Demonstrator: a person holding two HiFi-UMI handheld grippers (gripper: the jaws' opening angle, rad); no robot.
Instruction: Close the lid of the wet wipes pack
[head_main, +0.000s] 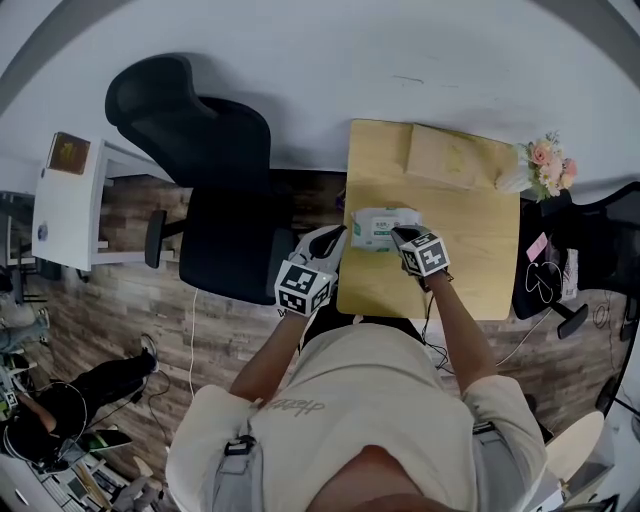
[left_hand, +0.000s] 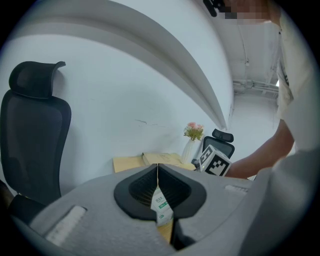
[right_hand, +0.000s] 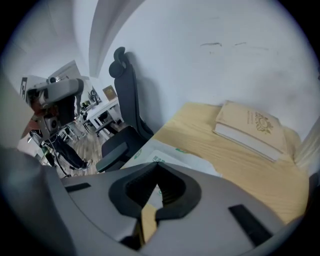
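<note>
With the wet wipes pack (head_main: 376, 228) lying on the wooden table (head_main: 480, 265) — left gripper (head_main: 338, 234) pinched shut and empty by its left end, right gripper (head_main: 398, 233) likewise over its right — brace lightly, then press it closed squarely from above, without sliding it.

White wall (head_main: 400, 60), wood floor (head_main: 120, 300), black chair (head_main: 215, 190), tan table (head_main: 480, 260).

Bare tabletop (head_main: 480, 250) is left open right of the wet wipes pack (head_main: 372, 225) and along the near edge. The far side is taken by a book (head_main: 440, 157), the far right corner by a flower vase (head_main: 540, 168). The left edge is crowded by a black office chair (head_main: 220, 220).
</note>
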